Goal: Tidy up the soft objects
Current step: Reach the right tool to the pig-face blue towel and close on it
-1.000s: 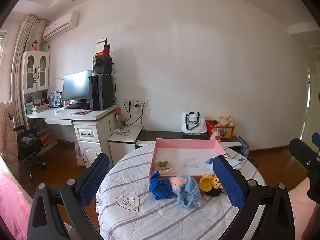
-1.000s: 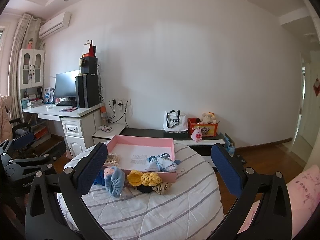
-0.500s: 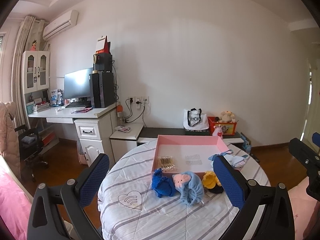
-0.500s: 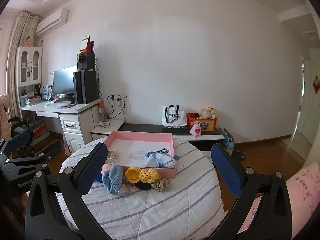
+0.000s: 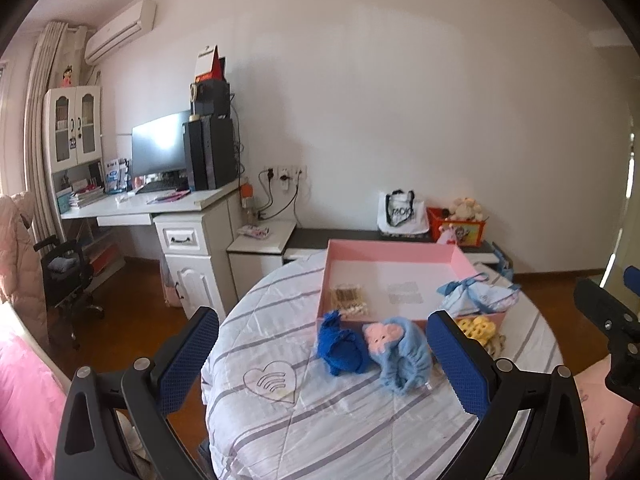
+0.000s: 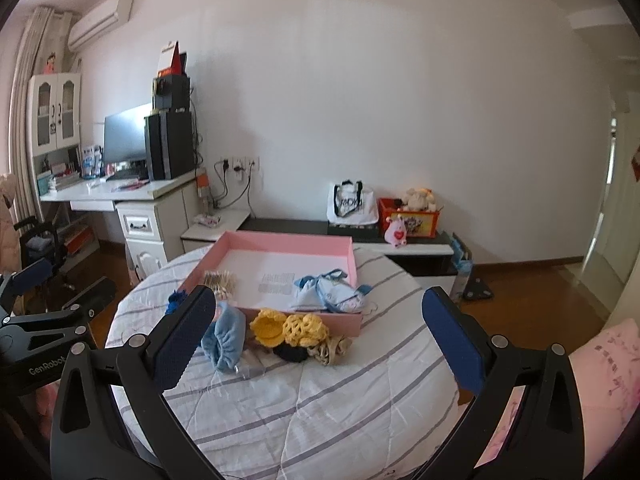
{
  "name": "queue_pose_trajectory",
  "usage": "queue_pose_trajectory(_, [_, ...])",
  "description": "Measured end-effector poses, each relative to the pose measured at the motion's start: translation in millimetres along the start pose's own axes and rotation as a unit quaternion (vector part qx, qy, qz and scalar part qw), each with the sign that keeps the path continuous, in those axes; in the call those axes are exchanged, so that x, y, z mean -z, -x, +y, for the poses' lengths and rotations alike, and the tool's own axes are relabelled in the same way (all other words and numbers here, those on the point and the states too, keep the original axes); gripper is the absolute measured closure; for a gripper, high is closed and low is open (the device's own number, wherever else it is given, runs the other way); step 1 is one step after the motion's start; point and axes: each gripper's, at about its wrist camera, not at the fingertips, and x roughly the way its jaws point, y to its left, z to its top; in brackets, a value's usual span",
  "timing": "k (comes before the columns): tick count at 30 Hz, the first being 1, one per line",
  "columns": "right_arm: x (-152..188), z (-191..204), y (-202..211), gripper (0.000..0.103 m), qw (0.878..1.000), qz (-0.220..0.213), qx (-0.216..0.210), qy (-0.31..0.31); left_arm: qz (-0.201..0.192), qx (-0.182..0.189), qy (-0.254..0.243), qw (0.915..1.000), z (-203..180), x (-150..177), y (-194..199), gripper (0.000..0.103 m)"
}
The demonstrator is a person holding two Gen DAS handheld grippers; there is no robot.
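**L wrist view.** Left gripper [image 5: 322,354]: fingers spread wide, nothing between them, held above the near part of the round table [image 5: 280,420] (striped quilt cover w/ heart mark).
- Pink box [image 5: 394,250]: far side of table, open top.
  - Inside, near-left corner: beige bundle [image 5: 349,299], kind unclear.
  - Inside, near-right corner: pale blue cloth piece [image 5: 474,294], draped partly over the box's right wall.
- Outside the box, just beside its near wall, L to R:
  - dark blue knit item [image 5: 340,346];
  - light blue hair cap w/ pink face [image 5: 398,346], touching the dark blue one;
  - yellow crochet item [image 5: 478,328], partly hidden by the right finger.
- Part of right gripper seen at the frame's right edge.

**R wrist view.** Right gripper [image 6: 318,338]: jaws also fully apart, empty, above near-right part of table [image 6: 340,400].
- Pink box [image 6: 288,240]: same contents; pale blue cloth piece [image 6: 328,294] at near-right corner.
- Near wall row: light blue hair cap [image 6: 224,336], yellow crochet items [image 6: 290,326], black scrunchie-like item [image 6: 292,353], tan fabric item [image 6: 332,348]. These four bunch together, touching.
- Left gripper [image 6: 24,320] seen low at the left edge; jaw state unreadable from here.

**Status (judgement).** Most soft items not yet boxed; approach stage, no grasp begun.

**Risks (judgement).**
- Items touch/overlap → a pinch may drag a neighbour along or lift two.
- Loose quilt cover → low jaws may snag the fabric, shifting the box and pile.
- Limp knits → an edge grip may slip or unroll over the box wall.
- Pale blue cloth overhangs the wall → a bump could pull it out.
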Motion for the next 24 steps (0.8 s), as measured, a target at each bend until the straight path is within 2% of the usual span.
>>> queue_pose_trajectory(11, [16, 24, -52, 0.0, 0.997, 0.07, -0.016, 0.014, 0.066, -0.028, 0.007, 0.9974, 19, 9, -48, 0.0])
queue_pose_trajectory(19, [32, 54, -102, 0.0, 0.991, 0.13, -0.028, 0.033, 0.133, -0.037, 0.024, 0.9901, 42, 22, -99, 0.0])
queue_pose_trajectory(24, [43, 77, -136, 0.0, 0.984, 0.168, -0.037, 0.041, 0.153, -0.045, 0.035, 0.9865, 60, 34, -119, 0.0])
